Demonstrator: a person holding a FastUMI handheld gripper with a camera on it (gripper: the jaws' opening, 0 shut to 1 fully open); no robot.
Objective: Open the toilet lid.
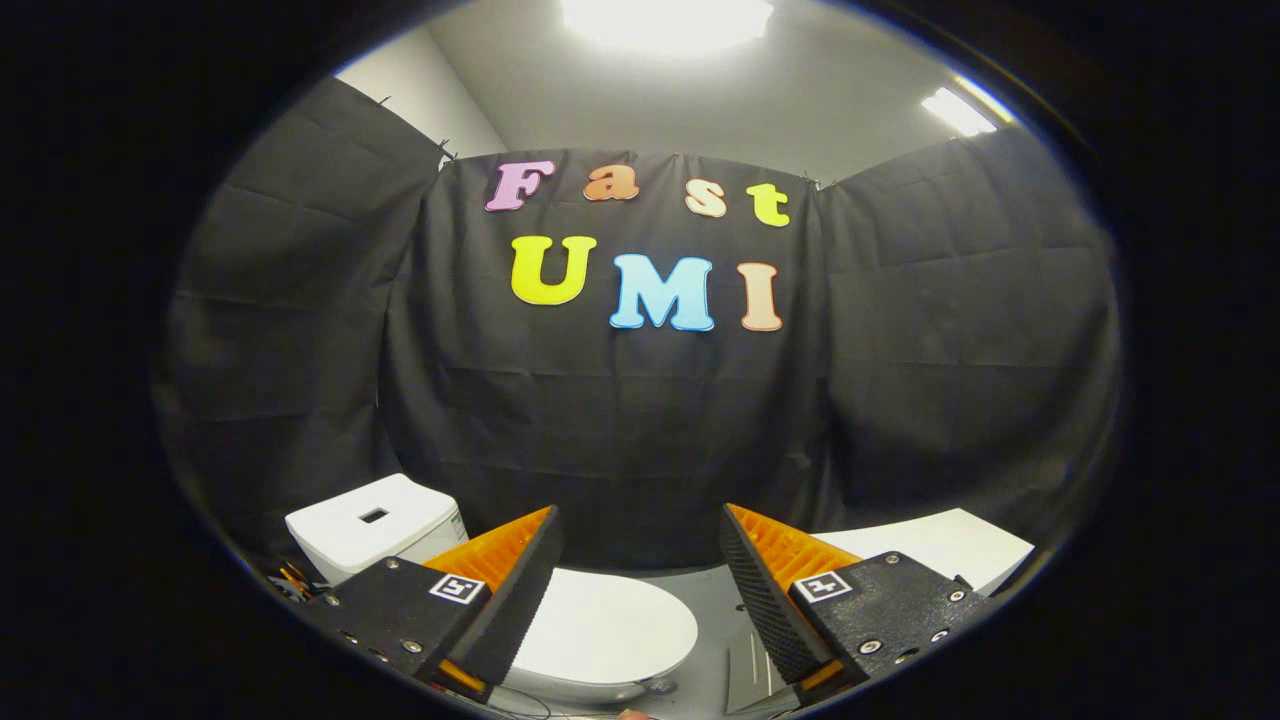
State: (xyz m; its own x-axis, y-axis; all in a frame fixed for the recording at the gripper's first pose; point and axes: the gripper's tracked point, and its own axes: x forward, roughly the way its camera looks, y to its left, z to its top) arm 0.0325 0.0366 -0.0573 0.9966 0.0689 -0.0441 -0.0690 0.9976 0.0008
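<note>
A white toilet stands low in the gripper view, ahead of and below the fingers. Its lid (600, 630) lies flat and closed over the bowl, showing partly between the two fingers and partly behind the left finger. The white tank (375, 525) with a small dark slot on top rises behind the left finger. My gripper (640, 545) is open, its fingers wide apart with nothing between them, held above and short of the lid without touching it.
A white slab-like surface (940, 545) lies beyond the right finger. Grey floor (715, 640) shows between the toilet and that slab. Black cloth walls close the booth behind and on both sides. Some coloured wires (292, 580) lie left of the tank.
</note>
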